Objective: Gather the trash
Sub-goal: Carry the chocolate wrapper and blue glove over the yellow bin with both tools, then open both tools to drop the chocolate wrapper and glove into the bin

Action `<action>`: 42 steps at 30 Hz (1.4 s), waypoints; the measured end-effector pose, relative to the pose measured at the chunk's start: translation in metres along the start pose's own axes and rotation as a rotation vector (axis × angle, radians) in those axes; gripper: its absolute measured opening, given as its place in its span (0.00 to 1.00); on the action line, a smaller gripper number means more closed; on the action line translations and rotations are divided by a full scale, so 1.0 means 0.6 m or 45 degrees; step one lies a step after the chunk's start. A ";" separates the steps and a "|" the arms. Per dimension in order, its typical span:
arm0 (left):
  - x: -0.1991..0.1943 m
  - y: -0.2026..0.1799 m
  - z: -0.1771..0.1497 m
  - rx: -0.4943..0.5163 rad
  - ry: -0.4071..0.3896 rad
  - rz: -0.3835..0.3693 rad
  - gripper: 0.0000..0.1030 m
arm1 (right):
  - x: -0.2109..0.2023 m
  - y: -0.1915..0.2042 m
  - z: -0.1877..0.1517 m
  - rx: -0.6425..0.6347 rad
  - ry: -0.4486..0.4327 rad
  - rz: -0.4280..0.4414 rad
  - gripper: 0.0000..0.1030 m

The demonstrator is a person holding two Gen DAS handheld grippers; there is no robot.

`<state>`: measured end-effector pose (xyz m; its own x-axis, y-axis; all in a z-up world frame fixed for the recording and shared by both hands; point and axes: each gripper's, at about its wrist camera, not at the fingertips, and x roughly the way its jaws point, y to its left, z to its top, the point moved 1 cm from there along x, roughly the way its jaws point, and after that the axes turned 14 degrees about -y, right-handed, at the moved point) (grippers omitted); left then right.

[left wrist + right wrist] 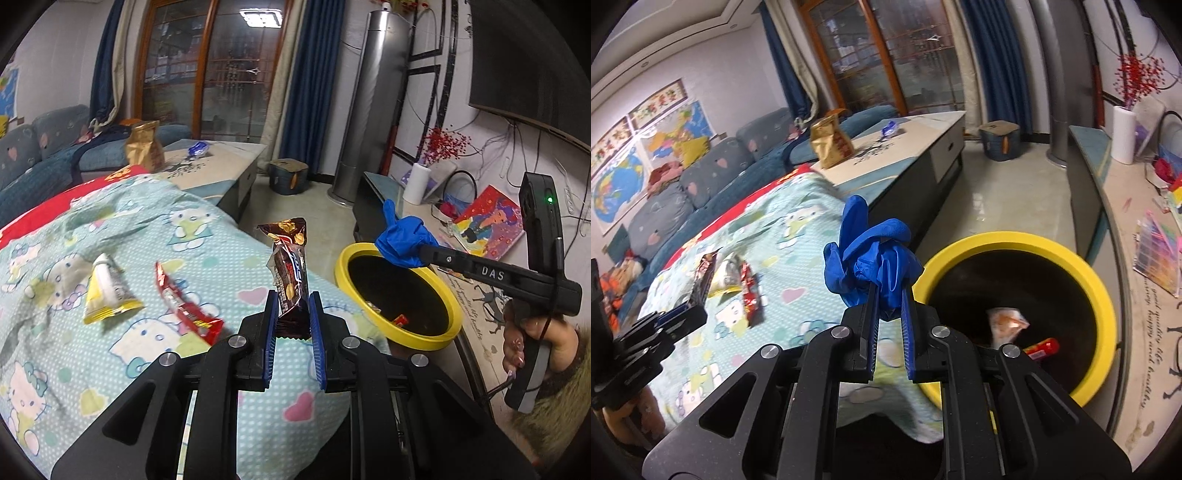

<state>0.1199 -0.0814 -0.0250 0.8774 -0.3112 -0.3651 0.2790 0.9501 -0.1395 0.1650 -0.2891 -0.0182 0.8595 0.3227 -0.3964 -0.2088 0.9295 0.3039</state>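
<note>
Your left tool (pixel 293 314) is clamped on the lower end of a dark brown snack wrapper (pixel 290 269), which stands upright between the blue pads above the patterned blanket (pixel 192 229). Your right tool (pixel 890 302) is pinched nearly closed on a crumpled blue glove (pixel 871 258), whose loose fingers stick up above the pads; in the left wrist view that glove (pixel 400 240) hangs at the far rim of the yellow-rimmed bin (pixel 397 295), and you can see your hand (pixel 532 343) wrapped around the right tool's handle. Inside the bin lie a pale crinkled wrapper (pixel 1006 323) and a red piece of trash (pixel 1041 347). Two more pieces of trash rest on the blanket to the left of your left tool: a yellow and white packet (pixel 105 291) and, just beside it, a red wrapper (pixel 186 306). Farther back, a gold bag (pixel 144 147) stands upright on the grey desk (pixel 229 166), with a small blue wrapper (pixel 199 148) lying near it.
</note>
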 end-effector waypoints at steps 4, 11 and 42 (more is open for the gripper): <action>0.011 -0.020 0.002 0.023 0.001 -0.032 0.16 | -0.006 -0.027 0.005 0.017 -0.013 -0.045 0.07; 0.029 -0.054 0.005 0.060 0.001 -0.089 0.16 | -0.017 -0.062 0.009 0.028 -0.029 -0.123 0.07; 0.165 -0.197 -0.021 0.233 0.128 -0.323 0.16 | -0.031 -0.184 0.000 0.182 -0.012 -0.316 0.08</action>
<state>0.1691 -0.2248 -0.0561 0.7305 -0.5301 -0.4305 0.5572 0.8271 -0.0729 0.1722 -0.3978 -0.0444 0.8805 0.0865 -0.4662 0.0756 0.9450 0.3181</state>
